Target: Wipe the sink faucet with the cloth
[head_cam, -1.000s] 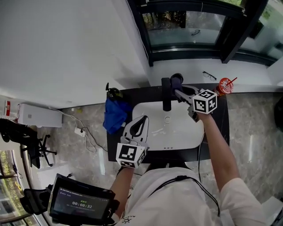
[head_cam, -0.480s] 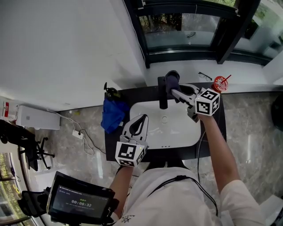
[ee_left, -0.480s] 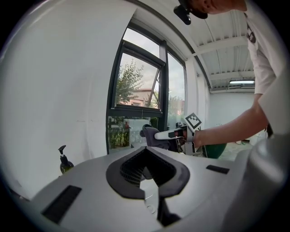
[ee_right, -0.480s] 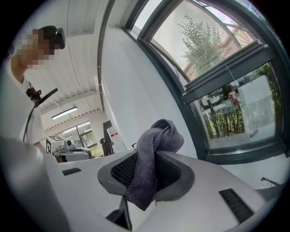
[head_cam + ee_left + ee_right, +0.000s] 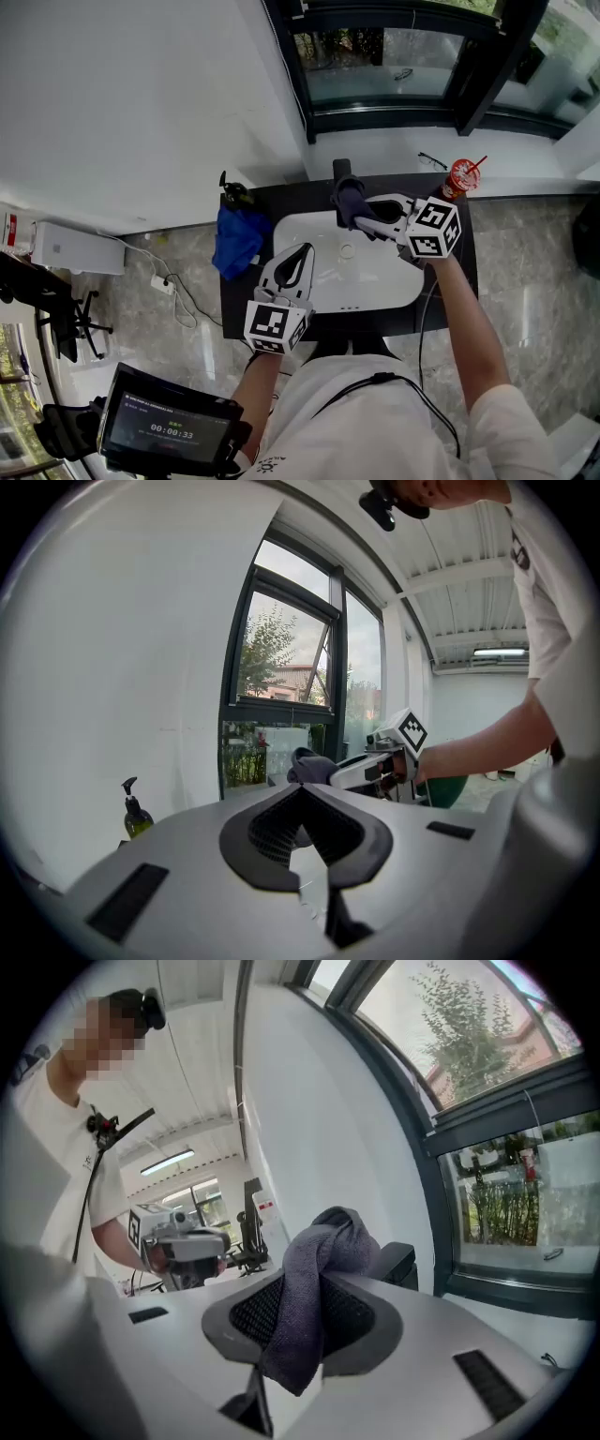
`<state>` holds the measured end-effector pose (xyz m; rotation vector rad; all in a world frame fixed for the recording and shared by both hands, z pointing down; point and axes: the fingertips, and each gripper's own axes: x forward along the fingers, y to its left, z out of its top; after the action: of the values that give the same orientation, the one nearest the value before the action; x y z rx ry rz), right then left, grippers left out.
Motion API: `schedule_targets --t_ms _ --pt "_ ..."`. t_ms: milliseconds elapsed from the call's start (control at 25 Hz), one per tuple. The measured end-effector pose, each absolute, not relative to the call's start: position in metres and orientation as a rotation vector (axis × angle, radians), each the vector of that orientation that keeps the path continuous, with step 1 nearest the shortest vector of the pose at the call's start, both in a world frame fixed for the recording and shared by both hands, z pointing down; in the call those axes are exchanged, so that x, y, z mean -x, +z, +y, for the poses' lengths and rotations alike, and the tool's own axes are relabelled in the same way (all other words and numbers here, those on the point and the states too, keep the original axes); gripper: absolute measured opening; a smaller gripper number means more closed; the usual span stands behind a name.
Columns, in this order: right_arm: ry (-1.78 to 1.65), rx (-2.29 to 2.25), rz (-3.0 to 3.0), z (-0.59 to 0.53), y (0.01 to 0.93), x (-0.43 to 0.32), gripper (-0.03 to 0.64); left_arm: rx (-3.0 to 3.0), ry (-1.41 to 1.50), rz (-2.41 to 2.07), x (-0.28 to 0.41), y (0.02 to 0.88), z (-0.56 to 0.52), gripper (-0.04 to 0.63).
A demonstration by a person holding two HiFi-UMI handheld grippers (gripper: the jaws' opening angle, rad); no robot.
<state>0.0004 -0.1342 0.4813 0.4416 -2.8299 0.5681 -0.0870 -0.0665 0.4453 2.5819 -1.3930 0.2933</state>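
Observation:
A black faucet (image 5: 339,169) stands at the back of the white sink (image 5: 375,281). My right gripper (image 5: 361,217) is shut on a dark grey cloth (image 5: 350,198), which is bunched against the faucet and hides most of it. In the right gripper view the cloth (image 5: 317,1283) hangs between the pads, with the faucet's dark body (image 5: 398,1262) just behind. My left gripper (image 5: 302,251) hovers over the sink's left rim, fingertips together, holding nothing. The left gripper view shows the cloth (image 5: 310,764) and right gripper (image 5: 370,766) ahead.
A blue cloth (image 5: 238,240) lies on the black counter (image 5: 464,258) left of the sink, and a pump soap bottle (image 5: 234,194) stands behind it. A red cup with a straw (image 5: 459,175) is at the back right. Glasses (image 5: 431,159) rest on the window sill.
My right gripper has carried the cloth from the faucet's right side leftward and nearer to me, rolling as it went. The left gripper has stayed where it was.

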Motion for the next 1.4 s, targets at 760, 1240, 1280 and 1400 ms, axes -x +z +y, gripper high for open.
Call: schedule_targets --t_ms 760,1240,1280,1400 --pt "0.614 0.007 -2.384 -0.112 0.56 0.012 0.11 -2.536 0.289 -1.445 0.099 0.452 -0.068 -0.006" --pt "0.704 0.014 -2.263 -0.133 0.566 0.003 0.11 -2.516 0.294 -1.467 0.102 0.45 -0.072 -0.006" --pt "0.702 0.006 -2.26 -0.136 0.566 0.002 0.11 -2.516 0.295 -1.467 0.102 0.45 -0.072 -0.006" --pt "0.699 -0.015 -2.258 -0.142 0.566 0.001 0.11 -2.516 0.301 -1.465 0.102 0.451 -0.072 -0.007"
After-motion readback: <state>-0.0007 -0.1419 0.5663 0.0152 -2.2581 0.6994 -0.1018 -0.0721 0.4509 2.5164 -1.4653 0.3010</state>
